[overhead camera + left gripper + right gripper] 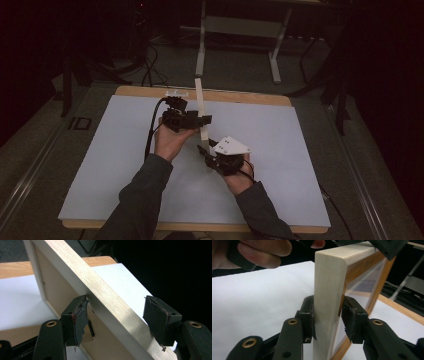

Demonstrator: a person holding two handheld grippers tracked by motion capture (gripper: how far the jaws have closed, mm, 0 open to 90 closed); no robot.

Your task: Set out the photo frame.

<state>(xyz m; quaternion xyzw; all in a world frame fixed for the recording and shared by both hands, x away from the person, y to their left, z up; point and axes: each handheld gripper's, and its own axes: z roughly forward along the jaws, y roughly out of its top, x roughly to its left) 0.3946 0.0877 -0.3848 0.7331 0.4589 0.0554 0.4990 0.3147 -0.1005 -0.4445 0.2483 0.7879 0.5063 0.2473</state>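
A light wooden picture frame (201, 112) stood on edge near the middle of the white table (280, 150), held upright between the person's two tools. The right gripper (328, 317) had the near upright side of the frame (327, 302) between its jaws, the left pad flat against the wood and the right pad close against the front edge beside the clear pane; it looked to be carrying the frame. The left gripper (117, 315), higher up, straddled the top rail (107, 297) with its jaws spread wide: one pad (75, 320) sat near the backing board, the other (160, 317) stood well clear of the wood, so it gripped nothing.

To my eye the left tool was being let go or re-placed. To do that well, the right grip needed to stay firm and square so the frame would not tip, and the left jaws should be centred over the rail before closing, pads on wood, not on the pane.
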